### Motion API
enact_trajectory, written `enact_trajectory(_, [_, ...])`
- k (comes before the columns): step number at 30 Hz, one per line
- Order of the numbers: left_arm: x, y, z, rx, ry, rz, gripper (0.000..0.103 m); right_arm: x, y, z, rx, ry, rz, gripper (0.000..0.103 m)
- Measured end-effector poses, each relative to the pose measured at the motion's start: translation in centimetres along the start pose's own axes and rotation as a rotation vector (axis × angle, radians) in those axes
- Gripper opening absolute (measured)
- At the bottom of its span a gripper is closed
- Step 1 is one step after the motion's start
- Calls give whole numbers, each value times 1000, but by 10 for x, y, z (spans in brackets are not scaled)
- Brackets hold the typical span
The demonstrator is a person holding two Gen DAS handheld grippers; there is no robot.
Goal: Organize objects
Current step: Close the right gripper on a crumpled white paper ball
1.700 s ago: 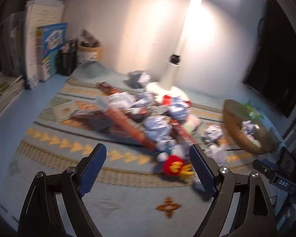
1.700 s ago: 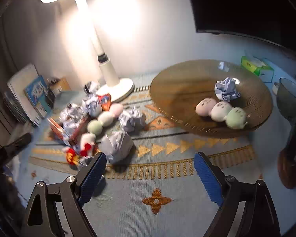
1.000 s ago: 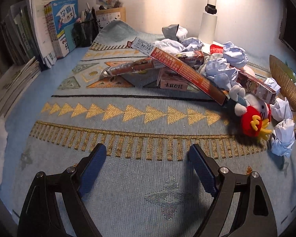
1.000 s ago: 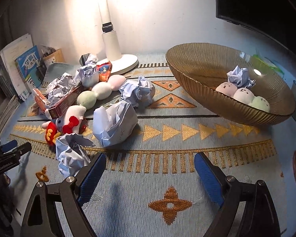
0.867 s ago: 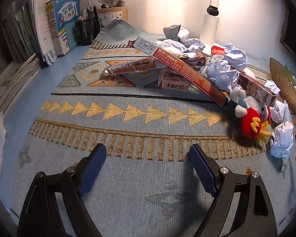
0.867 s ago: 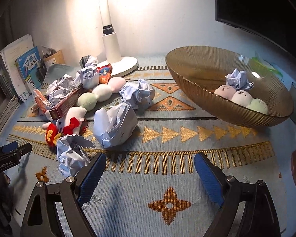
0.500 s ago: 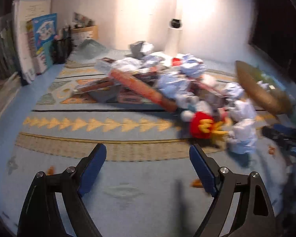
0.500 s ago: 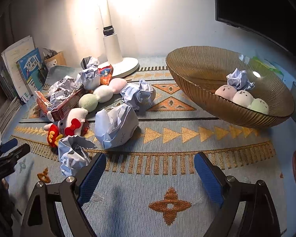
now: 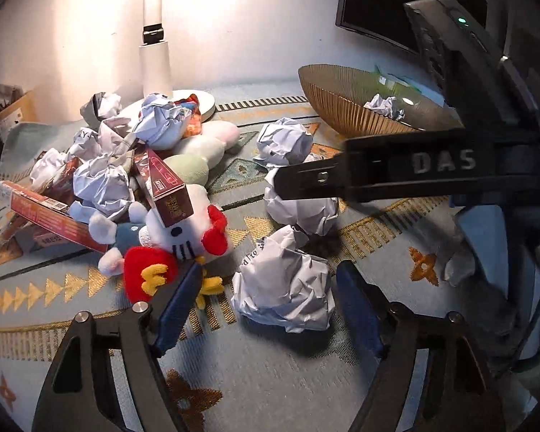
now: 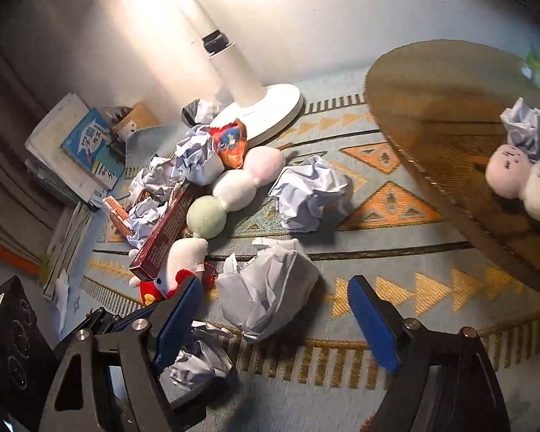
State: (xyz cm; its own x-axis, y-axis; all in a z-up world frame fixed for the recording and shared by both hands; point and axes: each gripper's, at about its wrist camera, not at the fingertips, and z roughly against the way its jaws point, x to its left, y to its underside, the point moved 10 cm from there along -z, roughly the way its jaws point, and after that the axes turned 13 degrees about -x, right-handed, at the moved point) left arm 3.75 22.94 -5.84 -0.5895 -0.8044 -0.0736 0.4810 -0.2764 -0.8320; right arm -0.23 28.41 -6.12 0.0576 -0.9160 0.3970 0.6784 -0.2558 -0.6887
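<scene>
Crumpled paper balls lie scattered on the patterned blue mat. My left gripper (image 9: 268, 275) has one ball (image 9: 284, 288) between its blue pads; the jaws are closing and the pads are not pressing on it. My right gripper (image 10: 275, 284) has a bigger paper ball (image 10: 270, 295) between its pads, a gap shows on the right side, and its jaws are closing too. In the left wrist view one of the right gripper's fingers (image 9: 306, 183) crosses above that ball (image 9: 298, 208). The brown ribbed bowl (image 10: 432, 108) holds a paper ball (image 10: 529, 129) and a dumpling plush (image 10: 514, 176).
A cat plush with a red bow (image 9: 183, 230), red boxes (image 9: 165, 187), a three-ball plush (image 10: 234, 187) and more paper balls are heaped left of centre. The lamp base (image 10: 266, 108) stands behind them. Books (image 10: 75, 151) lean at the far left.
The left gripper swung right to the paper ball by the cat plush. The right gripper moved left and forward to the bigger ball. Both pairs of jaws have narrowed.
</scene>
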Motion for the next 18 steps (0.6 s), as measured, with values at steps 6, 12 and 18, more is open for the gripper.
enact_trajectory(6, [-1,3,-2,22,31,11,47,3,8,-16,-5,20,58,55])
enact_trajectory(12, [4,2,-4,21,33,34,47,3,1,7,-91,-14,55,54])
enact_trajectory(18, [14,-1,3,-9,24,92,47,3,0,28,-166,22,62,54])
